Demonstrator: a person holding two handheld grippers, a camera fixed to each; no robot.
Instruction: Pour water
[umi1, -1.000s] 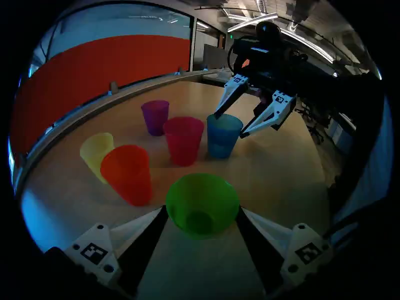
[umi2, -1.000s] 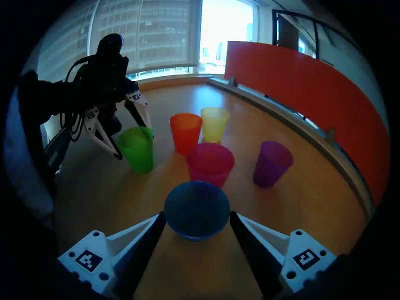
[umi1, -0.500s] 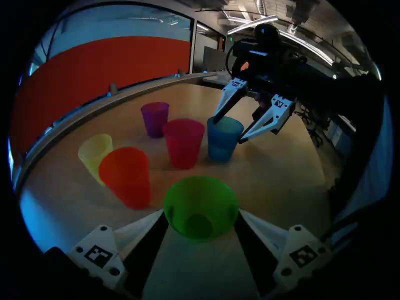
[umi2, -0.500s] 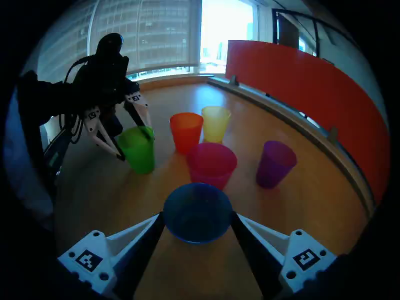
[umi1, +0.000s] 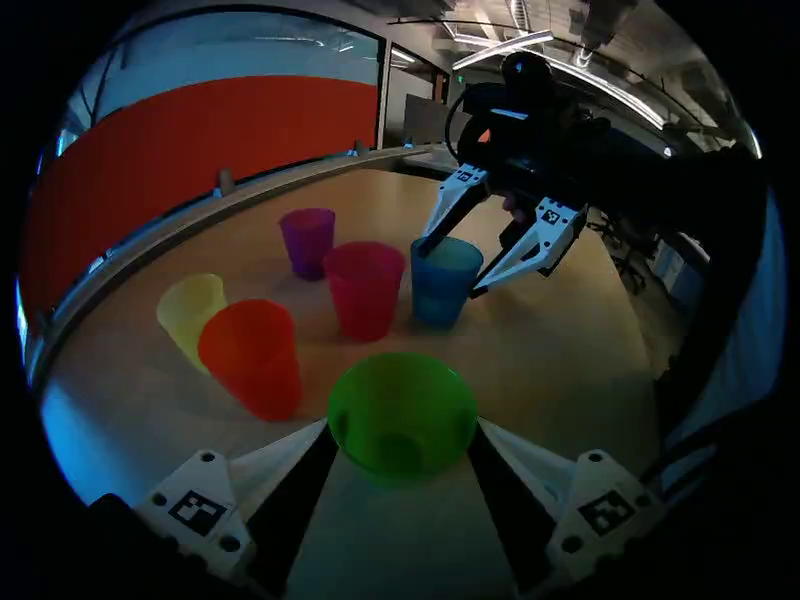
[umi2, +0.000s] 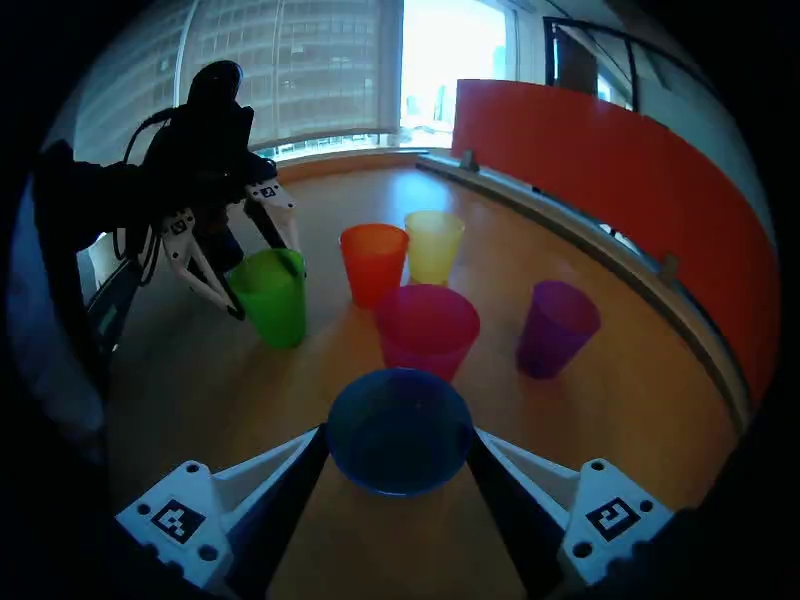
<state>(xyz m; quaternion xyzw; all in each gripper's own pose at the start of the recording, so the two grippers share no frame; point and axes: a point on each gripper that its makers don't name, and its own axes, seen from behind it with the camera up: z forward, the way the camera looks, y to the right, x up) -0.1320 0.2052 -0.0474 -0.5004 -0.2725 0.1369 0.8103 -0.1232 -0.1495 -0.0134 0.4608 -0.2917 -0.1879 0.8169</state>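
Both cups are grabbed right now. The left gripper (umi1: 403, 428) has its two white fingers pressed against either side of the translucent green plastic cup (umi1: 403, 405), with the jaws as wide as the cup. The cup stands upright on the light wooden tabletop (umi1: 560, 340). Across from it, the right gripper (umi2: 398, 436) does the same with the translucent blue plastic cup (umi2: 400, 425): one finger on each side, cup upright on the wood. I can't tell if there's water in either one, since the insides are too dark.

The rest of the cluster sits between the two held cups. The translucent pink plastic cup (umi1: 362, 290) is just beside the blue one, so that side is tight. The translucent orange plastic cup (umi1: 250, 355) stands near the green one. The translucent yellow plastic cup (umi1: 190, 312) is right behind the orange one, and they overlap, so I can't tell if they touch. The translucent purple plastic cup (umi1: 306, 240) stands apart from the others. It is the one nearest the raised rail (umi1: 200, 215) that runs along the table's far edge, under the red wall panel (umi1: 200, 130).

For room to move, in the left gripper view the wood to the right of the green and blue cups is bare all the way to the table's edge. The person's dark sleeve (umi1: 640, 180) comes in over that edge. In the right gripper view there's a bare strip between the purple cup and the rail. There's also open wood behind the cups, running toward the bright window (umi2: 450, 60).
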